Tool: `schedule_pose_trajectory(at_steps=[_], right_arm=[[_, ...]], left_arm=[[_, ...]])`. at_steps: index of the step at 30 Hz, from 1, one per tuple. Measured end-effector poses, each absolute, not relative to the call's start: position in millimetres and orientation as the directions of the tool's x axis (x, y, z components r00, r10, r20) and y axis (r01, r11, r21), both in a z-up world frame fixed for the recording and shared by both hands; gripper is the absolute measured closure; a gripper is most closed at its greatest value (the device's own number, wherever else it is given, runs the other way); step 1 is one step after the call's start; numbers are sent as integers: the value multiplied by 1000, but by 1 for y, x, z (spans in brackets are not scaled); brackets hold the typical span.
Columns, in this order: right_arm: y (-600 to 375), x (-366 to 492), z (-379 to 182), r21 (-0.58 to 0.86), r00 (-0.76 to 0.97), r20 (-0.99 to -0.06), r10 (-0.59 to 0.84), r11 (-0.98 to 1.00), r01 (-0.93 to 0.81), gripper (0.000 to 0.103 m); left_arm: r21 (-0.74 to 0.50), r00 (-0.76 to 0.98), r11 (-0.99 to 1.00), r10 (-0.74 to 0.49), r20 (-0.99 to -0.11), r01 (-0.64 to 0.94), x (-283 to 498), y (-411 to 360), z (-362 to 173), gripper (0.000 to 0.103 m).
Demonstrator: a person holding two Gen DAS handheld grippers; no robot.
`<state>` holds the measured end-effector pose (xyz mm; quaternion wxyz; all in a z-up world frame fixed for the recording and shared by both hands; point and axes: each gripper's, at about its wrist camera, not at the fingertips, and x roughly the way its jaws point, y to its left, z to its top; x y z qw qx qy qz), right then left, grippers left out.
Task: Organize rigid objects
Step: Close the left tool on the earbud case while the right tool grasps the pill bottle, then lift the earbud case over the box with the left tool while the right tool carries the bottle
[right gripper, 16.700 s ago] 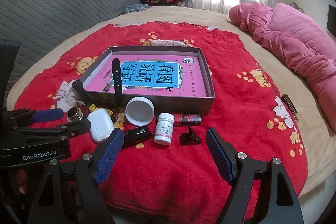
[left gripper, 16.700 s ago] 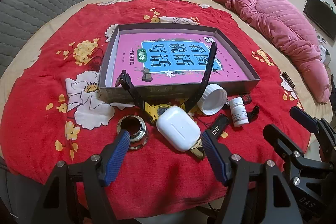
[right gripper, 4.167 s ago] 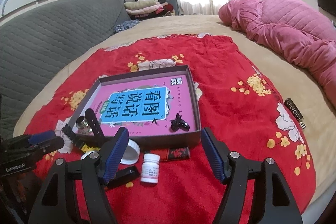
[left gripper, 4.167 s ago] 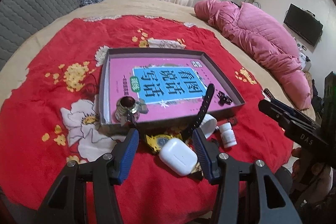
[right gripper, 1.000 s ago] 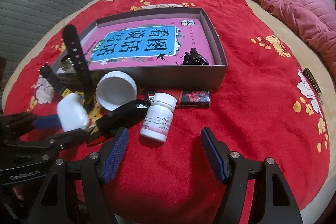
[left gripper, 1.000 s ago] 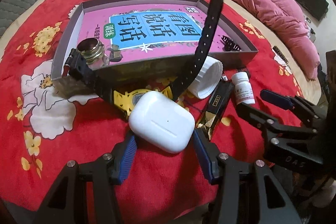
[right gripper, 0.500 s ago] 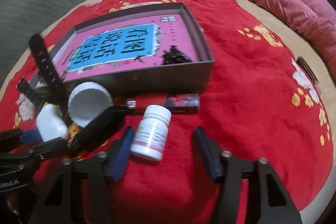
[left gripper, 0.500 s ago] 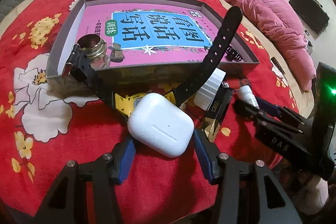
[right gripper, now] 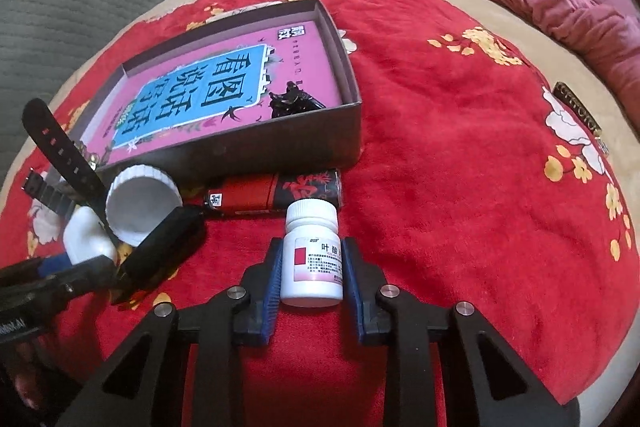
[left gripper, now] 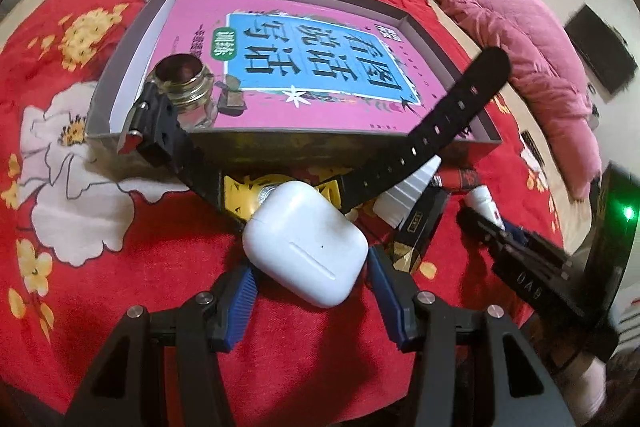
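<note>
Right tongs (right gripper: 311,277) closing round pill bottle (right gripper: 312,251) (lighter (right gripper: 272,191) just behind).

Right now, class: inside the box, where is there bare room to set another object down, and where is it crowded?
Free: the middle of the box, between the metal ring in its near-left corner and the black clip in its near-right corner. Crowded: outside, the cloth along the near wall, with watch, white cap and lighter.
</note>
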<state>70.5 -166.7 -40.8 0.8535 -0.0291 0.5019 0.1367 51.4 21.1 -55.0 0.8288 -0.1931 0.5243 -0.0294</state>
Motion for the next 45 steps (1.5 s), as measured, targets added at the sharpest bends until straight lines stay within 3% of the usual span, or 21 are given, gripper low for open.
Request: schedule_pose_trajectory(at_steps=[13,20,45], right_arm=[[-166,74,-44,89,462,-861,210,959,-269,74],[-166,76,-45,98,463,-858,222,956,-278,74],[-165,67,-27,153,484,-814,322,922,-355,76]], left_arm=[[-296,385,906,-167,-908,-304,69,14,-59,50],[-331,360,839,-176,-916,-433,82,26,-63,50],[-375,429,887,-238,-872,-269,46,37,-52,69]])
